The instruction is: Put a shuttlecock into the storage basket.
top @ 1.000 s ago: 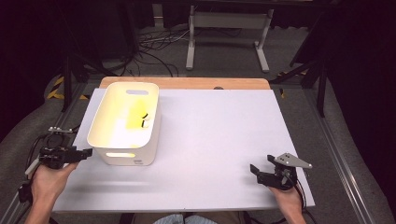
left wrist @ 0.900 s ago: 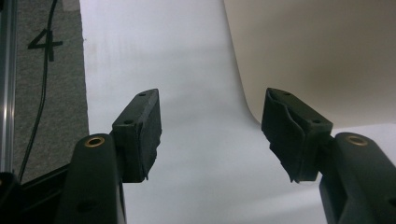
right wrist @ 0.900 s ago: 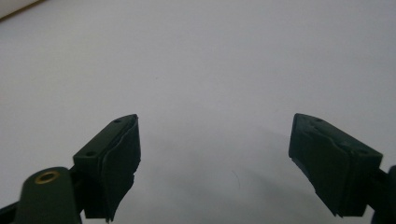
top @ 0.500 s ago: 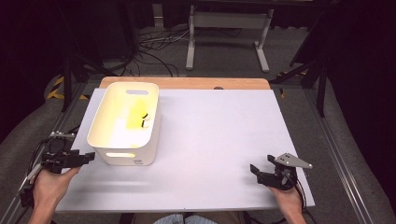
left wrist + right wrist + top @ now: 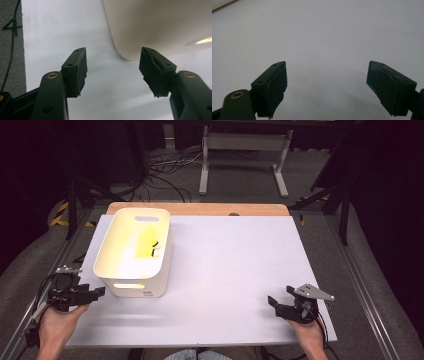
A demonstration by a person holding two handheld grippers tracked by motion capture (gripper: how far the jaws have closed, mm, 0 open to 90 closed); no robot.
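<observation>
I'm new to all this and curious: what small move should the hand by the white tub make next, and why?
Probably ease the left gripper forward to the white tub. Its jaws stand open with nothing between them, just short of the tub's near corner, while the right gripper rests open, far across the table.

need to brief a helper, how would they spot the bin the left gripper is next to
On the white table sheet, look at the left half, near the wooden strip. There stands a white rounded plastic bin with slot handles, glowing yellow inside; it is the sole container there, just ahead of the left gripper.
</observation>
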